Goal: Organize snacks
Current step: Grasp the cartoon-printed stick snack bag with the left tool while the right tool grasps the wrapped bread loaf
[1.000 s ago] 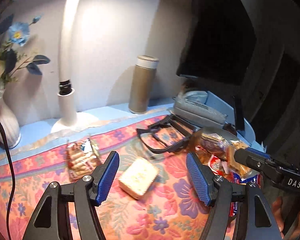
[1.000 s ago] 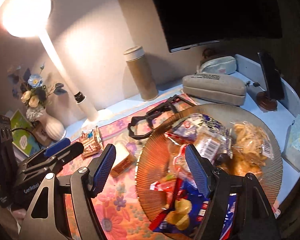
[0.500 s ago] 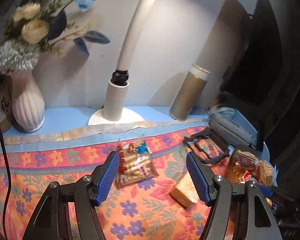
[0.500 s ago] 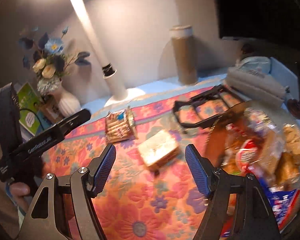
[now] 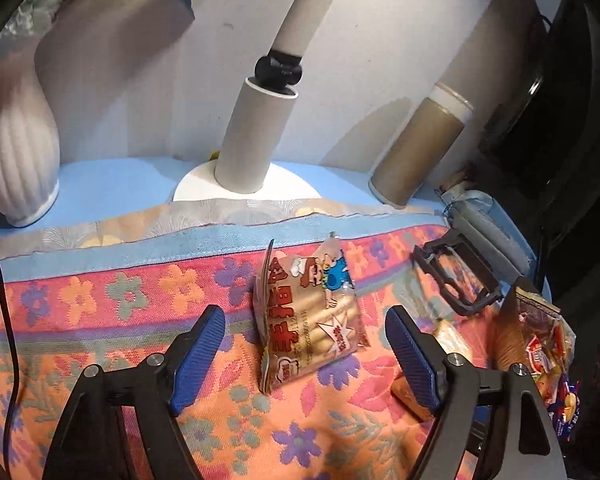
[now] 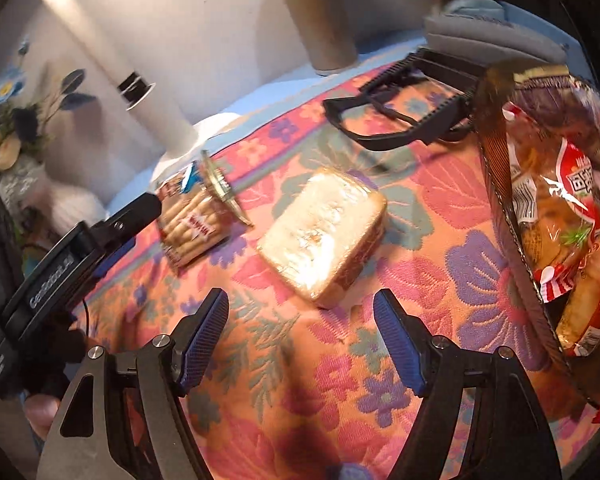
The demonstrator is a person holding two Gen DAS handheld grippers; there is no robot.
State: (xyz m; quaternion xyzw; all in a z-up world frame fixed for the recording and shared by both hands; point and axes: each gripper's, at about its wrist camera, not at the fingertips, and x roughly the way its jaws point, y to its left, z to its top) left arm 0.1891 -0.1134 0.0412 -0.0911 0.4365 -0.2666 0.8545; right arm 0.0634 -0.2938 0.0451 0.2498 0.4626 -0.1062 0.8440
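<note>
A cartoon-printed biscuit-stick packet (image 5: 308,316) lies on the floral cloth, between and just beyond the fingers of my open, empty left gripper (image 5: 306,352). It also shows in the right wrist view (image 6: 196,220), with the left gripper (image 6: 112,224) right beside it. A clear-wrapped bread slice (image 6: 324,236) lies just ahead of my open, empty right gripper (image 6: 300,340); its edge shows in the left wrist view (image 5: 448,336). A brown woven tray (image 6: 500,184) at the right holds several snack packets (image 6: 560,208).
A white vase (image 5: 16,148), a lamp post (image 5: 256,136) on a white base and a tan flask (image 5: 420,148) stand along the back wall. A black folding frame (image 6: 396,108) and a grey case (image 6: 492,36) lie at the back right.
Both grippers have moved forward and lower. The left now frames the biscuit packet closely; the right has closed in on the wrapped bread. Both stay open.
</note>
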